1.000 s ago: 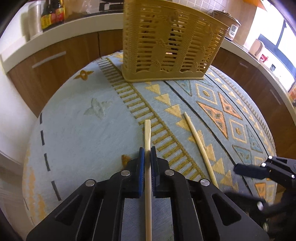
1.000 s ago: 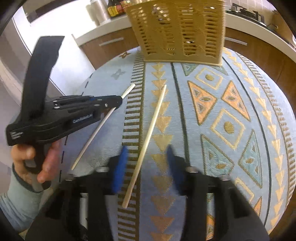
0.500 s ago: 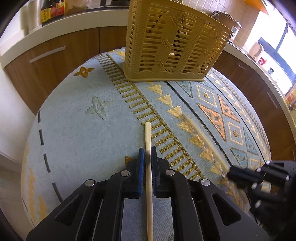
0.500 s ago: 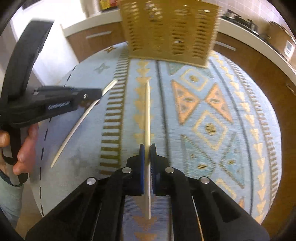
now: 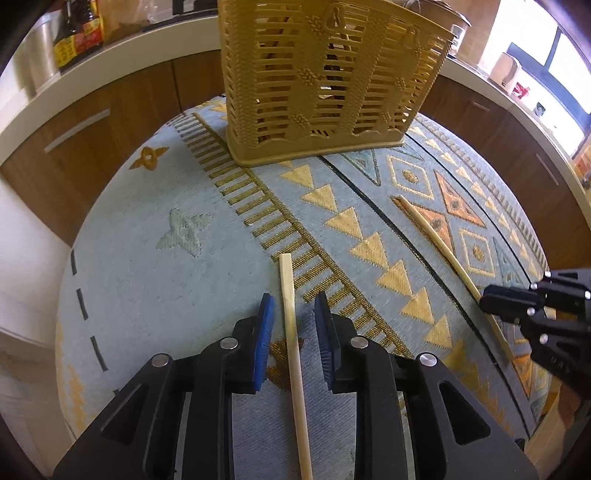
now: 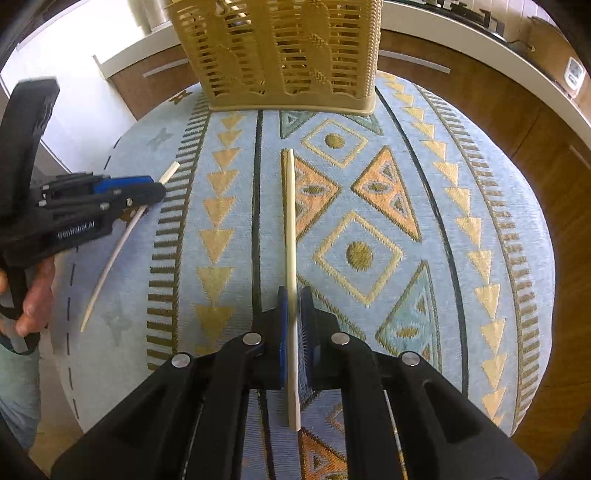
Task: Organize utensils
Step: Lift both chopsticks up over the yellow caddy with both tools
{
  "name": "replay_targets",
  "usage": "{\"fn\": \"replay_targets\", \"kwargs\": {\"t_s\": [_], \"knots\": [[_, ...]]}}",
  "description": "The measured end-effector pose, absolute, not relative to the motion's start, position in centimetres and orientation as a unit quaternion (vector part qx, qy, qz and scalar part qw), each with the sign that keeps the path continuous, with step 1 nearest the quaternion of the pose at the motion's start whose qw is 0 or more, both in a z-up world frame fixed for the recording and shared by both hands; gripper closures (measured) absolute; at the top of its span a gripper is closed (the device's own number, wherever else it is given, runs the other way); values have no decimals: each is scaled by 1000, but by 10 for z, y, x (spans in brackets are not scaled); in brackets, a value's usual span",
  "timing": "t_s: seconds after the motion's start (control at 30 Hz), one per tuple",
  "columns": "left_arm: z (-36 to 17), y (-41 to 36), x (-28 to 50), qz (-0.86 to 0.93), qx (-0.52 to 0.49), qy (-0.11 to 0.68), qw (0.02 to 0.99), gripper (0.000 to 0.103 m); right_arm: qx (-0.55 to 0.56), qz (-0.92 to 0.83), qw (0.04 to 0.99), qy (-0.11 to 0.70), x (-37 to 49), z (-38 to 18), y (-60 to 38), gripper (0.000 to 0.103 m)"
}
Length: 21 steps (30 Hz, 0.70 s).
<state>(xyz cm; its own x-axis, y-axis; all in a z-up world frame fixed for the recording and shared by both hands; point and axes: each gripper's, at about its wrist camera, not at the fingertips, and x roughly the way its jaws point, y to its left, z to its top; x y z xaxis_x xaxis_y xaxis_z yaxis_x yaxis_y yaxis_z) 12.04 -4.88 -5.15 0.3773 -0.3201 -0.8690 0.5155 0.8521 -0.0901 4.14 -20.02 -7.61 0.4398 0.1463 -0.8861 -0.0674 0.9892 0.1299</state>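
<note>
Two pale wooden chopsticks are in play on a round table with a patterned blue cloth (image 5: 155, 280). One chopstick (image 5: 291, 332) lies between the blue pads of my left gripper (image 5: 293, 306). Its jaws are opening and the pads stand clear of the stick on both sides. My right gripper (image 6: 294, 295) is shut on the second chopstick (image 6: 290, 221), which points straight towards the tan slatted basket (image 6: 280, 55). In the left wrist view that basket (image 5: 325, 81) stands at the far side, and the right gripper (image 5: 491, 299) holds its chopstick (image 5: 439, 240) at the right.
Wooden cabinets under a white counter (image 5: 110, 48) ring the table, with bottles (image 5: 77, 33) at the far left. A person's hand (image 6: 33, 295) holds the left gripper (image 6: 157, 192) over the first chopstick (image 6: 110, 266) near the table's left edge.
My left jaws have parted off their chopstick. The right gripper closed on the second chopstick and carried it rightwards across the cloth.
</note>
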Motion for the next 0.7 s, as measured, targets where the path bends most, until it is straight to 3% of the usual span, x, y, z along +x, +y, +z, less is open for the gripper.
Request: {"fn": "replay_targets", "kwargs": {"t_s": [0.17, 0.3, 0.4, 0.53, 0.7], "knots": [[-51, -49, 123, -258, 107, 501, 819, 82, 44, 76, 834, 545, 64, -71, -203, 93], [-51, -52, 123, -260, 121, 504, 814, 82, 48, 94, 824, 557, 89, -66, -203, 69], [-50, -56, 126, -265, 139, 513, 804, 81, 45, 99, 814, 571, 103, -63, -200, 66], [-50, -65, 129, -276, 180, 525, 785, 78, 22, 96, 800, 592, 111, -65, -186, 68], [-51, -76, 123, -273, 222, 517, 780, 79, -39, 79, 789, 608, 114, -70, -167, 97]]}}
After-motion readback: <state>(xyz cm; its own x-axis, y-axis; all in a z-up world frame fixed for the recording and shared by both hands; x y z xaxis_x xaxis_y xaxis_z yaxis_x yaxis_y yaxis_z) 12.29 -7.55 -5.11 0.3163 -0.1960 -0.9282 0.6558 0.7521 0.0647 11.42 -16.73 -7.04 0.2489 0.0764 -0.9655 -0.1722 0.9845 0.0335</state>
